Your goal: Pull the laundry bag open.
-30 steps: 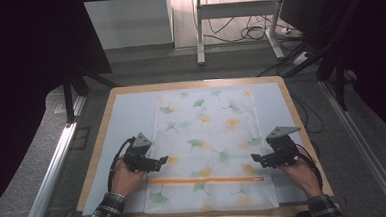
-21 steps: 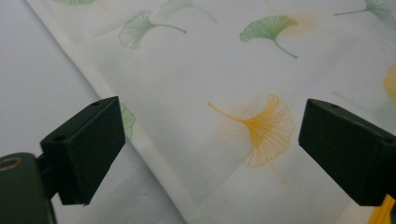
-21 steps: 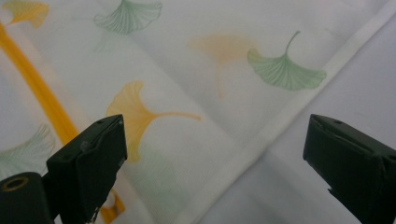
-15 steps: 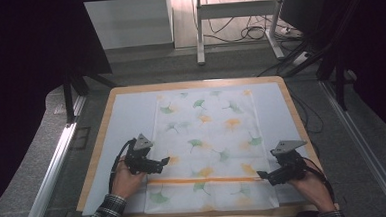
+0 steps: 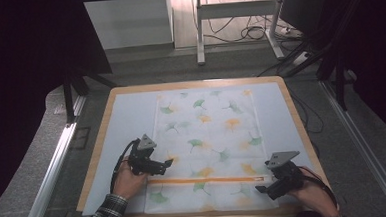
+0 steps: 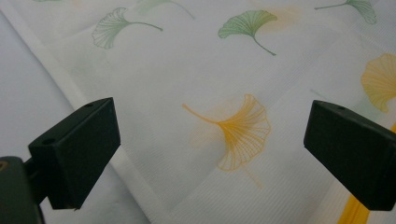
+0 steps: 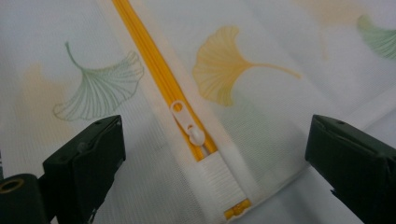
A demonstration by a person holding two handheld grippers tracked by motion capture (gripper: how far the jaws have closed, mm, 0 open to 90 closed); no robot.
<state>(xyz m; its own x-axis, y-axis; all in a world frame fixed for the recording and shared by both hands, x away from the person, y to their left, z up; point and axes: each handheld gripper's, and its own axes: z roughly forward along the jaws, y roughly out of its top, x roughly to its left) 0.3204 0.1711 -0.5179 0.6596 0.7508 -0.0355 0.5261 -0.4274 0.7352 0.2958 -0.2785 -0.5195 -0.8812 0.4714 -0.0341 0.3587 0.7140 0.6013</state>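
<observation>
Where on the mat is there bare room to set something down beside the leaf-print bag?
Two bare strips of the pale mat flank the leaf-print bag: a wide one along the wooden left edge, a narrower one at right. The near corners are crowded by the left gripper and right gripper, both open.
</observation>
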